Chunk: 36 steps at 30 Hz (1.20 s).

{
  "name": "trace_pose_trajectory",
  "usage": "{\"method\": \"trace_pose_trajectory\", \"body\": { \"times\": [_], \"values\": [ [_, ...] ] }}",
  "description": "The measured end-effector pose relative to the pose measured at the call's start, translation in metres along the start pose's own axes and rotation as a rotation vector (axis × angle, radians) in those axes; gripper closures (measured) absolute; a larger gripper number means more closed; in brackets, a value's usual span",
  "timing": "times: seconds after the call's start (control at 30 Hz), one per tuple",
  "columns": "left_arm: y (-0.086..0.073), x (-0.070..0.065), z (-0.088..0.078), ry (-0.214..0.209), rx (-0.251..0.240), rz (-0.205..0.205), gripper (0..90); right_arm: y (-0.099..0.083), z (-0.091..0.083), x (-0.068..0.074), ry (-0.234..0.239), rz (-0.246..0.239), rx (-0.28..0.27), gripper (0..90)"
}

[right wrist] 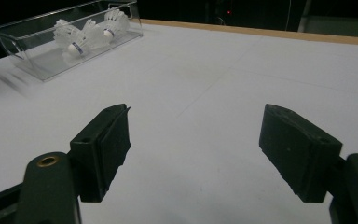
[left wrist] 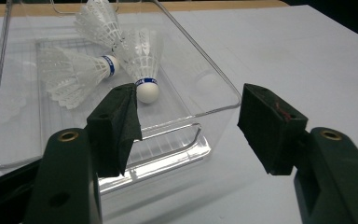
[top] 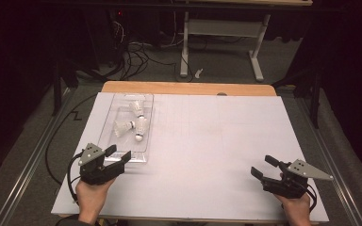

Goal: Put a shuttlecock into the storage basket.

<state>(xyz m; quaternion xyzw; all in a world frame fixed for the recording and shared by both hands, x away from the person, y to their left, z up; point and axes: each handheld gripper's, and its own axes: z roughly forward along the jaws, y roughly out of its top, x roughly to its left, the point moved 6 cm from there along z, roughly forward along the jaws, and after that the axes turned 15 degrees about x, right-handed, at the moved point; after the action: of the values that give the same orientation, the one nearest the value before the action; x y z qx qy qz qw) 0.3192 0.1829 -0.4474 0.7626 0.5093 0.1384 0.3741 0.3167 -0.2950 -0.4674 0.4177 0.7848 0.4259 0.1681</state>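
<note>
A clear plastic tray (top: 147,101) stands on the left part of the white table and holds three white shuttlecocks (top: 137,123). In the left gripper view the shuttlecocks (left wrist: 140,56) lie close together near the tray's (left wrist: 214,105) far end. My left gripper (top: 118,154) is open at the tray's near end, its jaws (left wrist: 189,126) spread wide with nothing between them. My right gripper (top: 264,166) is open at the table's front right over bare surface. The right gripper view has the tray (right wrist: 32,70) and its shuttlecocks (right wrist: 81,32) far off at the upper left, beyond the spread fingertips (right wrist: 193,149).
A white board (top: 217,141) covers the wooden table, whose bare edge (top: 188,88) runs along the back. Cables and a white table frame (top: 221,42) stand on the floor beyond. A black cable (top: 56,141) loops off the table's left side.
</note>
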Motion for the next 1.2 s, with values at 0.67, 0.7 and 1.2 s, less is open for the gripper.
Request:
{"method": "trace_pose_trajectory", "body": {
  "times": [0.67,0.7,1.2],
  "values": [
    [-0.0040,0.0030,0.0068,0.009,0.000,-0.002,38.4,0.0001,-0.0003,-0.0001,-0.002,0.002,-0.002,24.9],
    [-0.0042,0.0033,0.0073,0.008,0.000,-0.004,38.3,0.0001,-0.0003,-0.0001,-0.002,0.002,-0.002,24.9],
    [-0.0079,0.0058,0.0098,0.019,-0.001,-0.003,38.5,0.0000,-0.0002,0.0000,-0.002,0.002,-0.001,24.9]
  ]
}}
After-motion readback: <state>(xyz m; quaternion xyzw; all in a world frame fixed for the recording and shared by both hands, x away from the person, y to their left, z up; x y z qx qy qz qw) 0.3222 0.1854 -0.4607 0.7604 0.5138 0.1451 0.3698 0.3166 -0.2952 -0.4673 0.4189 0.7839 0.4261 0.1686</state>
